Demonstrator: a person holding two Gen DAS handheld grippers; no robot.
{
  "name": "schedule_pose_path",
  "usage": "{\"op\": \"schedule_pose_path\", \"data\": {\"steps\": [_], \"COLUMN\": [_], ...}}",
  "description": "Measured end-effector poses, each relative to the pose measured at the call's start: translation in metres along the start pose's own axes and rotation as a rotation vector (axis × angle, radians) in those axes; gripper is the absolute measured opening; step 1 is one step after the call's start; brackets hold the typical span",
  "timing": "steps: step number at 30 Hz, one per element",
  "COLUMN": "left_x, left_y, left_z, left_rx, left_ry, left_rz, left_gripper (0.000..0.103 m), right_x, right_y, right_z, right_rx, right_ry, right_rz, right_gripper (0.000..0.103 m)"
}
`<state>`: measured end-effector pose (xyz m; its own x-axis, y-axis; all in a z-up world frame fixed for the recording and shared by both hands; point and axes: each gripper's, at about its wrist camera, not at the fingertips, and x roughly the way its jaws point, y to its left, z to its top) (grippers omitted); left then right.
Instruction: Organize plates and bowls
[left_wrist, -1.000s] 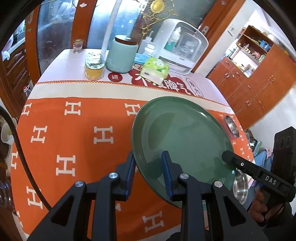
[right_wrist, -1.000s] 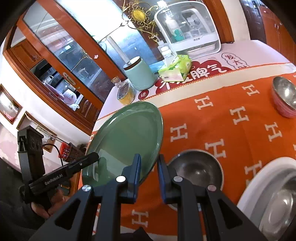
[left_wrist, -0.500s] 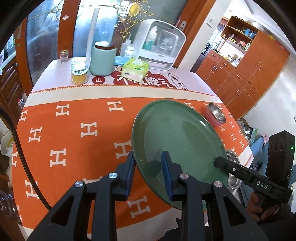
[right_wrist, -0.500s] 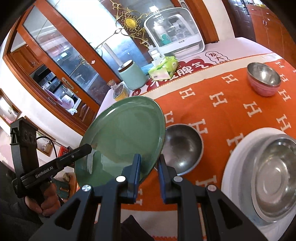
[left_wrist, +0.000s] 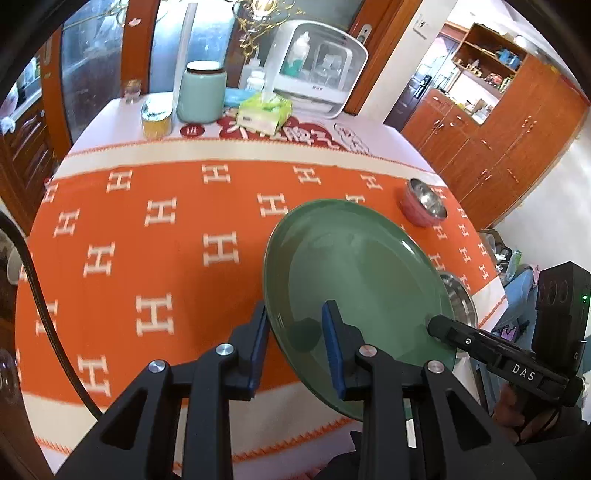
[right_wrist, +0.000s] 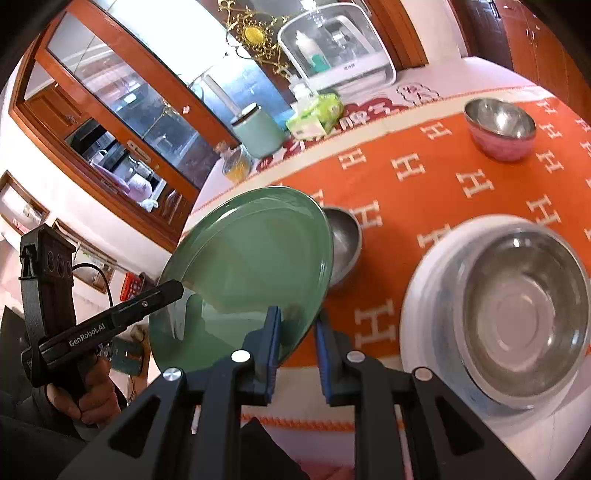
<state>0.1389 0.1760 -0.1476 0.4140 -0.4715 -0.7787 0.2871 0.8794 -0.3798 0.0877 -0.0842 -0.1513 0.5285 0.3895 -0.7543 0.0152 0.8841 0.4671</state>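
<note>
**Green plate carried by both grippers above the table's near edge**

Finding 1: location. The green plate (left_wrist: 354, 280) hangs tilted in the lower centre of the left wrist view, clear of the orange tablecloth (left_wrist: 147, 236). In the right wrist view it occupies the centre left, partly covering a small steel bowl (right_wrist: 343, 243).

Finding 2: grip. The left gripper (left_wrist: 295, 347) is pinching the plate's near-left rim, one blue pad under it and one on its face. The right gripper (right_wrist: 295, 343) is clamped on the opposite rim in the same way. Both holds sit shallow, close to the edge.

Finding 3: step in hand. The likely destination is the white plate (right_wrist: 424, 280) at the right of the right wrist view, which already carries a large steel bowl (right_wrist: 524, 314); whether the green plate goes under or beside that stack cannot be told. A pink bowl (right_wrist: 498, 133) stands apart at upper right.

Recommendation: keep both grips level and moving together, since twisting on shallow rim holds could let the glazed plate slip. Clear the small steel bowl before lowering, and land flat.

Finding 4: pose. Both grippers point forward across the table, converging on the plate from either side, each handle held in a hand (right_wrist: 85, 391) below.
</note>
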Motion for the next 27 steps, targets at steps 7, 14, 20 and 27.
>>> {"op": "schedule_pose_path", "data": {"steps": [7, 14, 20, 27], "left_x": [0.006, 0.013, 0.025, 0.045], "left_y": [-0.009, -0.008, -0.012, -0.011], "left_z": [-0.037, -0.066, -0.083, -0.094], "left_rx": [-0.057, -0.113, -0.127, -0.138], "left_ry": [0.043, 0.069, 0.105, 0.165], "left_rz": [0.043, 0.072, 0.108, 0.147], "left_gripper": [0.026, 0.026, 0.026, 0.026], "right_x": [0.001, 0.006, 0.016, 0.031], "right_y": [-0.014, -0.022, -0.030, -0.037], "right_z": [-0.021, -0.039, -0.049, -0.056], "right_rx": [-0.023, -0.059, -0.078, -0.092], "right_ry": [0.090, 0.173, 0.241, 0.302], "right_rz": [0.008, 0.010, -0.005, -0.046], "right_gripper": [0.018, 0.019, 0.019, 0.019]}}
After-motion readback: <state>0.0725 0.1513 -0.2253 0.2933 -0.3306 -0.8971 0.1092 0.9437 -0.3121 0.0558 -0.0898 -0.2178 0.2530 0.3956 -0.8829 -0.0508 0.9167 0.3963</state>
